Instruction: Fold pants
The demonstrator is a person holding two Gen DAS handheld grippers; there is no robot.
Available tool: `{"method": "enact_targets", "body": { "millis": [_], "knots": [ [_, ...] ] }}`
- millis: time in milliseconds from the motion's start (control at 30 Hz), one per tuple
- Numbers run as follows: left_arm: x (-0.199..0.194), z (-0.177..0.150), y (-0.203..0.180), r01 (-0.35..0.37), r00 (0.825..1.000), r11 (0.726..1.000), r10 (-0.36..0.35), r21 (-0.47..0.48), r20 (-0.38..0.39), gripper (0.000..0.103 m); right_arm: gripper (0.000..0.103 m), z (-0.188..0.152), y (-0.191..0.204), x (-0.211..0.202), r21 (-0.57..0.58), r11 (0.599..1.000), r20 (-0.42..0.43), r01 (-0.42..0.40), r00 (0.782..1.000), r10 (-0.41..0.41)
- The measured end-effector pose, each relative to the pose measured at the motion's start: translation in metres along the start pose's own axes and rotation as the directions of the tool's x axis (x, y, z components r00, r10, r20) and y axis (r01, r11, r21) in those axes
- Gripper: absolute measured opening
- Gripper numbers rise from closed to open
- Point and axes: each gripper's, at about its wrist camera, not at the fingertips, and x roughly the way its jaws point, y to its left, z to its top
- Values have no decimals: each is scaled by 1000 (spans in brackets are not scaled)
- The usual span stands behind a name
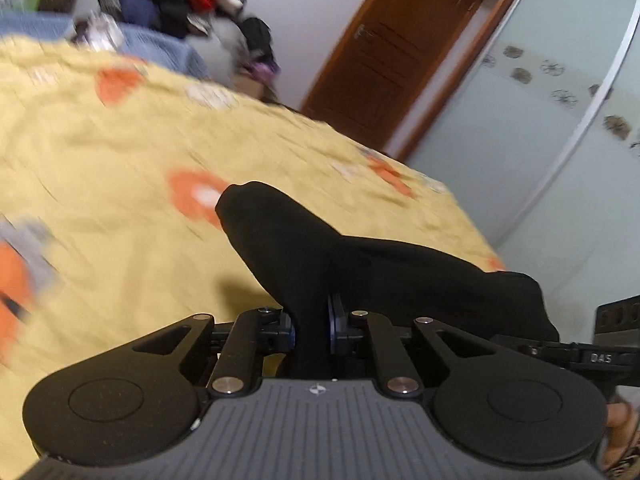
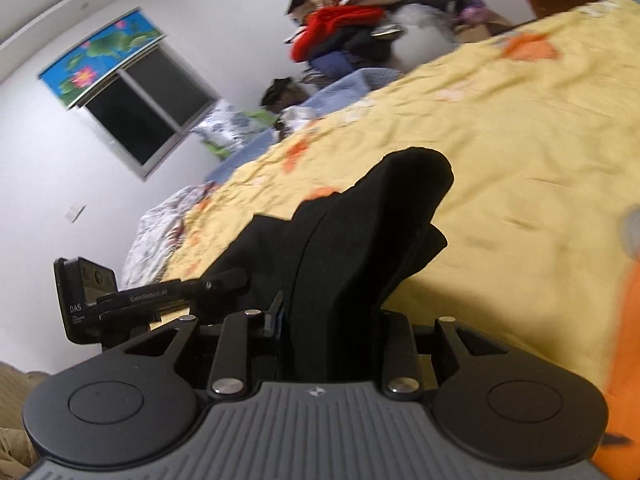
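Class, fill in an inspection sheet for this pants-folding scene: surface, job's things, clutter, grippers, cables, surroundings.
Surface: yellow bedspread with orange patches, wrinkled.
Job's things: black pants, bunched and lifted off the bedspread, held at two places.
Clutter: clothes pile at the bed's far side; blue blanket beside it.
Grippers: left gripper shut on the pants; right gripper shut on the pants.
Cables: nothing seen.
Surroundings: wooden door, window with flowered blind, white walls.
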Motion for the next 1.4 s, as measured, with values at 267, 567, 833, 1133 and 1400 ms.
{"method": "enact_targets", "body": {
  "millis": [267, 567, 833, 1133, 1400],
  "knots": [
    [40, 13, 41, -245, 953, 963, 260, 108, -156, 39, 44, 10, 14, 90, -73, 973, -76, 218, 972, -223],
    [-5, 29, 46, -434, 899, 886, 437, 165, 20, 80, 70, 6, 60, 52, -299, 826, 183, 478, 878, -442],
    [66, 39, 36, -251, 952, 964, 263, 94, -157, 97, 68, 14, 48, 136, -345, 859, 0, 377, 916, -402],
    [23, 31, 51, -347, 934, 934, 352, 86, -51, 94, 69, -16, 85, 104, -523, 723, 95, 451, 874, -477],
    [-36, -29, -6, -257, 965, 944, 262, 208, 4, 97, 75, -45, 81, 92, -467, 753, 73, 463, 869, -489]
  ]
}}
